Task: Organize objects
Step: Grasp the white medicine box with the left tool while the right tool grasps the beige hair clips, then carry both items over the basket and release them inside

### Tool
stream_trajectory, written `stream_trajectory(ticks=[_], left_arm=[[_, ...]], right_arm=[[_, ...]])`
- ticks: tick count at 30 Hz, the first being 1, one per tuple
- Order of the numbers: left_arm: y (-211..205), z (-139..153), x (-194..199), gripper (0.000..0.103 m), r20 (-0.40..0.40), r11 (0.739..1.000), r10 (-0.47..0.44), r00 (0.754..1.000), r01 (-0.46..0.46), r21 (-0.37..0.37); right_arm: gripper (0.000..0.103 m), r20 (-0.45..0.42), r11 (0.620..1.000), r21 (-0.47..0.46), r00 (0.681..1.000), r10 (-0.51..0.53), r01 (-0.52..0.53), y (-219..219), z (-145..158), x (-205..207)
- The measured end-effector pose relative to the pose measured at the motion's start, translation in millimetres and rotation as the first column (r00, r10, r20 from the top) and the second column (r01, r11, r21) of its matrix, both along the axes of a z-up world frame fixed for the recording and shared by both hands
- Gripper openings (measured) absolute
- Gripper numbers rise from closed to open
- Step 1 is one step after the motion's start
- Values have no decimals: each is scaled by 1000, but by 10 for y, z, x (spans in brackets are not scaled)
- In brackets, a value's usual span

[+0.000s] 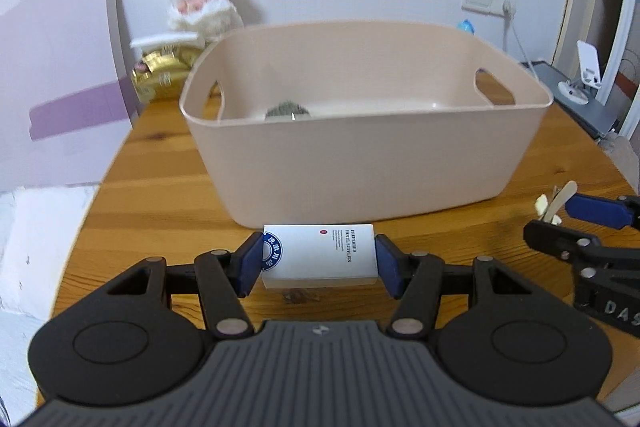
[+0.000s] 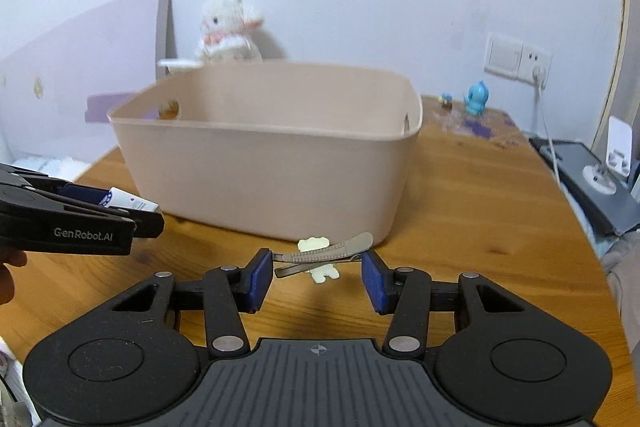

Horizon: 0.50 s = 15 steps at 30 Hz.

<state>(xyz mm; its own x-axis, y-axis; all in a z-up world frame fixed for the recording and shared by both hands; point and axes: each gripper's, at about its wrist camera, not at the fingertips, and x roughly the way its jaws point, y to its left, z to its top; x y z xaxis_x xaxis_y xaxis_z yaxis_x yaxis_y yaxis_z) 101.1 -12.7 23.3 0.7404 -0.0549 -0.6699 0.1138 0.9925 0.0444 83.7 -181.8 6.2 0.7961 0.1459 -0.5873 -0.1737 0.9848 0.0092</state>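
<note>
beige bin (image 1: pixel 360 167) sits on the wooden table (image 1: pixel 160 187). left gripper (image 1: pixel 319 259) clamps a white box (image 1: pixel 320 255). right gripper (image 2: pixel 318 277) pinches a hair clip (image 2: pixel 324 254).

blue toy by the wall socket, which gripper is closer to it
Right. The right gripper, around a hair clip, sits on the blue toy side of the bin; the left gripper holds a white box further left.

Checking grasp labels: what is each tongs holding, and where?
Left tongs: small white printed box, pinched across its two short ends. Right tongs: metal hair clip with cream charm, held by its two tips.
</note>
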Motion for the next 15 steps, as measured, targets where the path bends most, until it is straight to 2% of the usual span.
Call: stream_trajectory(ticks=[6,15], left_arm=[[24,225,-152,61,71,1000,-11,997,10,14],[79,562,-32,61,154,1000,-7,988,3,24]], right_arm=[[45,78,1000,15,997,5,-6,-64,284,-113],[45,170,998,61,985,-12,2,-124,598,25]])
